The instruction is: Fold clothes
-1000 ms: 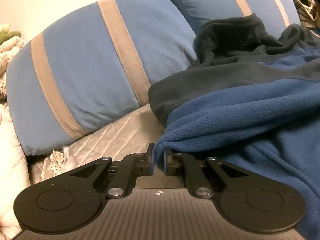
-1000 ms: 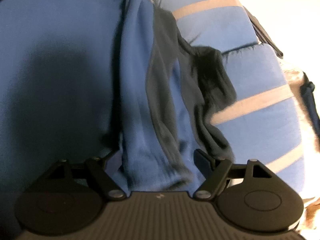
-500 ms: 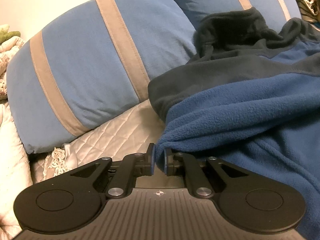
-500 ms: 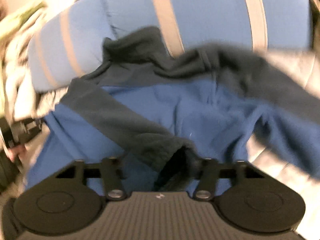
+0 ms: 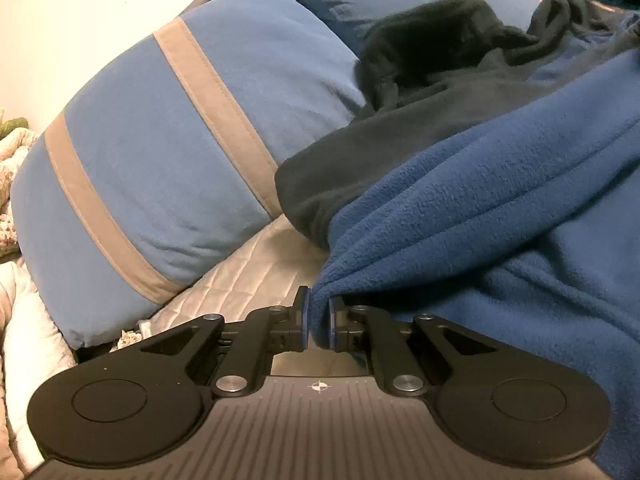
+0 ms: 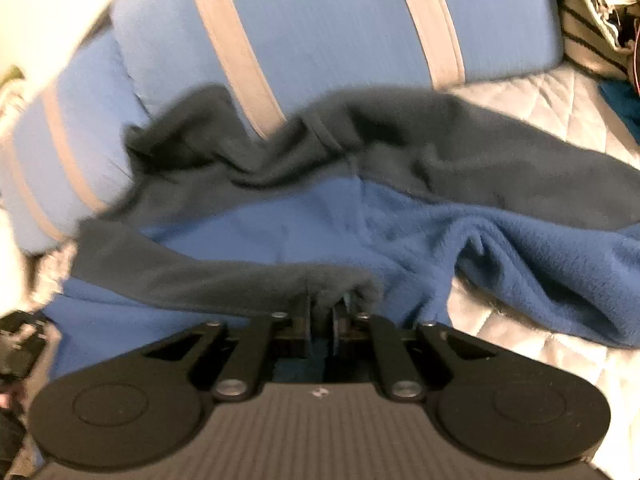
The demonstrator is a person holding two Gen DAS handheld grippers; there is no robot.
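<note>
Blue fleece (image 5: 500, 200) is bunching between our left claw (image 5: 319, 322), and our right claw (image 6: 321, 318) is pinching its dark sleeve (image 6: 224, 284); tugging unevenly could be slipping it loose.

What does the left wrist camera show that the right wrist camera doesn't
Only the left wrist view shows the left gripper clamped on a blue edge of the fleece jacket.

Only the right wrist view shows the right gripper pinching the jacket's dark grey cuff, the jacket's right sleeve trailing over the quilt, and striped fabric at the far right.

Both show the blue and grey fleece, the striped blue pillows behind it, and the white quilted bedspread.
</note>
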